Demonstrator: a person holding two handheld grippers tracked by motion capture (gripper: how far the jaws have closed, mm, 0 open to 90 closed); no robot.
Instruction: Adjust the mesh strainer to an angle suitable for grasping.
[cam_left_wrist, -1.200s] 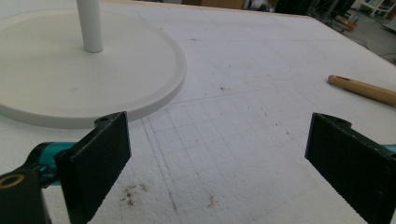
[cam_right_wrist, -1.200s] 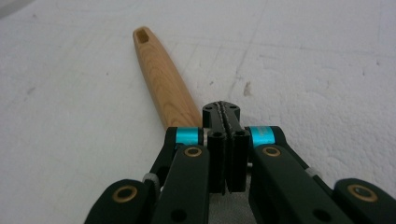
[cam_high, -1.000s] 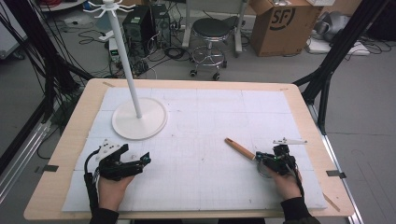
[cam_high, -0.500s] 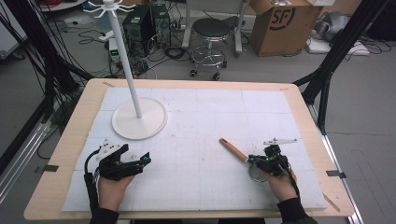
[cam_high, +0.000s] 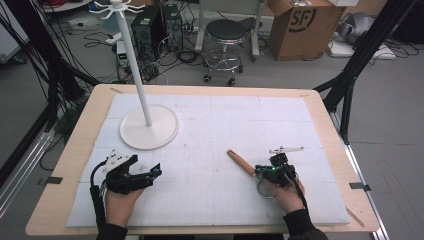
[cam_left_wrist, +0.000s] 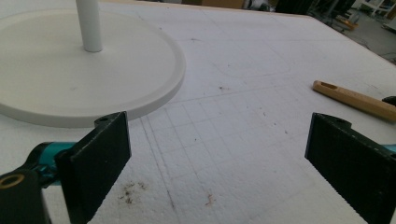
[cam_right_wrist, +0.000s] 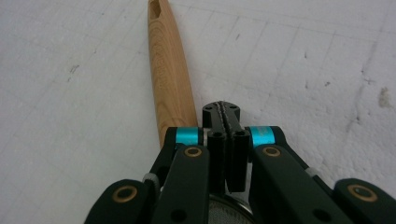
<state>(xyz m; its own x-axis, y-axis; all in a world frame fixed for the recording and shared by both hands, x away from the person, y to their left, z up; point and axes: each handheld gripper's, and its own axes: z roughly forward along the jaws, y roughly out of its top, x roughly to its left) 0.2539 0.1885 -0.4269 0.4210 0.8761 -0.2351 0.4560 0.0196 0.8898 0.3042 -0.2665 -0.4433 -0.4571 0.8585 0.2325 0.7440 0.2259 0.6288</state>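
A utensil with a tapered wooden handle (cam_high: 241, 162) (cam_right_wrist: 168, 70) lies low over the white foam mat, and a metal ring (cam_high: 265, 190) at its other end sits under the person's right hand. My right gripper (cam_high: 258, 172) (cam_right_wrist: 224, 109) has its jaws pressed together at the base of that handle, shut on the utensil. My left gripper (cam_high: 152, 174) (cam_left_wrist: 217, 163) rests at the front left of the mat, open, with nothing between its jaws. From the left gripper view the wooden handle (cam_left_wrist: 355, 100) shows far off to the right.
A white hanger stand with a round base (cam_high: 149, 127) (cam_left_wrist: 70, 70) and a tall pole (cam_high: 137, 75) stands at the back left of the mat. The wooden table edge (cam_high: 200, 90) frames the foam. A stool (cam_high: 227, 35) and a cardboard box (cam_high: 300, 25) sit on the floor beyond.
My right gripper has moved left and slightly toward the person, and the wooden-handled utensil has travelled with it. The left gripper has stayed put.
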